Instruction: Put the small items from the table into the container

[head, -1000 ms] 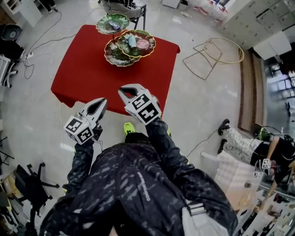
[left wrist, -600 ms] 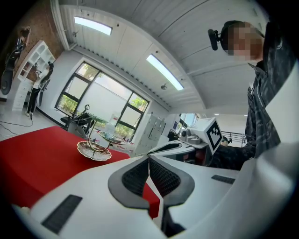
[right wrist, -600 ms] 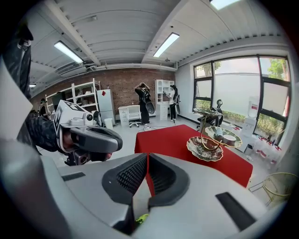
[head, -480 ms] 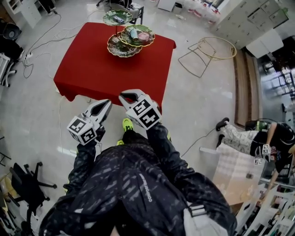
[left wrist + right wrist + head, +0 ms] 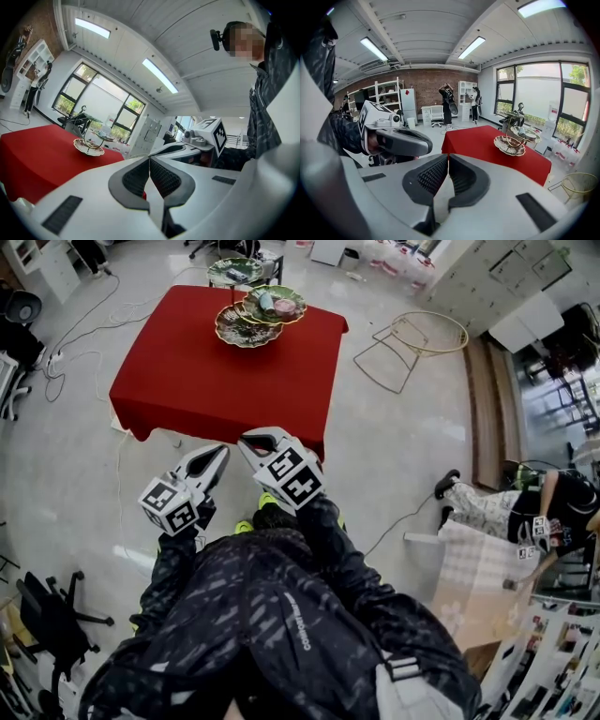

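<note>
A tiered stand of ornate dishes (image 5: 253, 315) stands at the far side of the red-clothed table (image 5: 206, 371), with small items in its upper dishes. The stand also shows in the left gripper view (image 5: 89, 146) and the right gripper view (image 5: 513, 140). Both grippers hang over the floor, short of the table's near edge. My left gripper (image 5: 217, 454) is shut with nothing between its jaws (image 5: 149, 161). My right gripper (image 5: 248, 439) is shut and empty too (image 5: 447, 159). The red cloth looks bare apart from the stand.
Cables trail over the grey floor left of the table (image 5: 75, 334). A wire hoop frame (image 5: 417, 338) lies on the floor to the right. A seated person (image 5: 506, 512) and white shelving are at the right, and a black chair base (image 5: 56, 615) at the lower left.
Both grippers and the person have drawn back from the table; it now lies farther away in the head view. Both grippers stay shut.
</note>
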Demonstrator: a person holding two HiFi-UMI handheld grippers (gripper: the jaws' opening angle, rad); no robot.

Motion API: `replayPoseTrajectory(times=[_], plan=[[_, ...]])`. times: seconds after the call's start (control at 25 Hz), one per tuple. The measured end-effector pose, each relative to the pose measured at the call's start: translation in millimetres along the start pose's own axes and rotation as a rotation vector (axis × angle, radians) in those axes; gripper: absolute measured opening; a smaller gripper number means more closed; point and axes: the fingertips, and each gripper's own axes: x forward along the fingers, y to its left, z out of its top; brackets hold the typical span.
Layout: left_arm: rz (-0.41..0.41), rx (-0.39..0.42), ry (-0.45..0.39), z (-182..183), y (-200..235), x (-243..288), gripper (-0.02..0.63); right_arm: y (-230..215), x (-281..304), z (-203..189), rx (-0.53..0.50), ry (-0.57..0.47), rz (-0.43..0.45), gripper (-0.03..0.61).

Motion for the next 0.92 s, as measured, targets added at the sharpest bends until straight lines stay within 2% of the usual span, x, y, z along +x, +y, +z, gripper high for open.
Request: replayPoseTrajectory(times=[0.32,0.92], plan=[[-0.001,0.025,-0.014,13,-5,-4,0.012,6,-4,10,-0.017,-0.014,0.005,0.02],[-0.003,0.023,-0.011,9,-8,-12,0.012,15,-5,7,-0.039,0.01,0.015,0.021]])
